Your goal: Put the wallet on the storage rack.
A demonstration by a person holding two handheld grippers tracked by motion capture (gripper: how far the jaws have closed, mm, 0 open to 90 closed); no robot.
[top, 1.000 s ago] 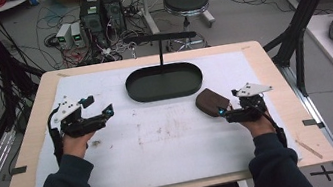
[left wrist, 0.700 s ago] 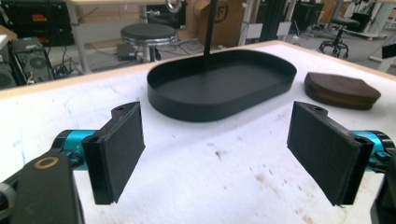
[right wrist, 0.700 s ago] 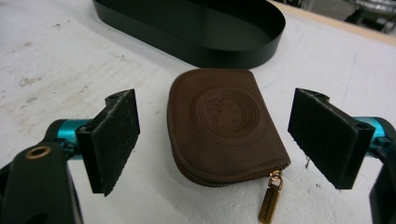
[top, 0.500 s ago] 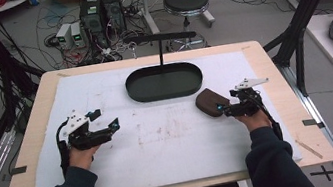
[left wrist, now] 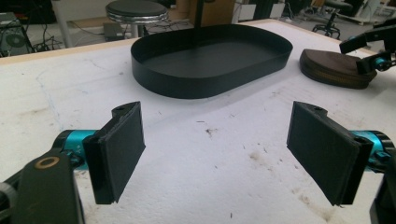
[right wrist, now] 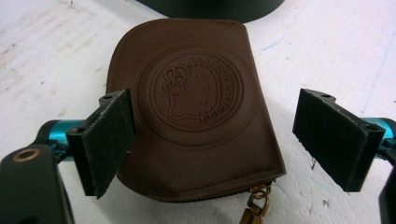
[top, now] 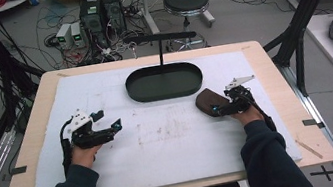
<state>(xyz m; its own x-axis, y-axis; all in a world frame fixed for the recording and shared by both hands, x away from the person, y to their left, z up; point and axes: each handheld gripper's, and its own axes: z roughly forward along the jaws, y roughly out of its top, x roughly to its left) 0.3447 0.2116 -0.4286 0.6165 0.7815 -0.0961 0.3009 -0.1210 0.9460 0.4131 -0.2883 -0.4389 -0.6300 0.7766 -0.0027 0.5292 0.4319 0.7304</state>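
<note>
1. My right gripper (right wrist: 212,144) has its two black padded jaws spread wide, gripping nothing — the left pad (right wrist: 109,140) sits over the near left edge of the brown leather pouch (right wrist: 196,107), the right pad (right wrist: 334,137) stands clear off its right side above the white mat.
2. In the right gripper view, that brown leather pouch lies flat, a round embossed stamp (right wrist: 198,95) on its top face, a small brass zip pull (right wrist: 252,203) hanging at its near edge.
3. My left gripper (left wrist: 217,149) is likewise spread open and empty; between its pads (left wrist: 119,149) I see bare white mat with faint brown smudges.
4. From the high view, my right gripper (top: 222,107) is just at the near right end of the pouch (top: 208,101); my left gripper (top: 109,128) is well apart from it, on the far left side of the mat.
5. The black oval metal tray (top: 163,82) sits just beyond the pouch and to its left — near it, not touching as far as I can tell; in the left gripper view its wall (left wrist: 205,86) shows it shallow.
6. Everything rests on the white foam mat (top: 163,149), which covers the pale wooden table (top: 305,117) beneath the pouch.
7. Beyond the tray, a black T-shaped stand (top: 159,41) rises at the table's far edge.
</note>
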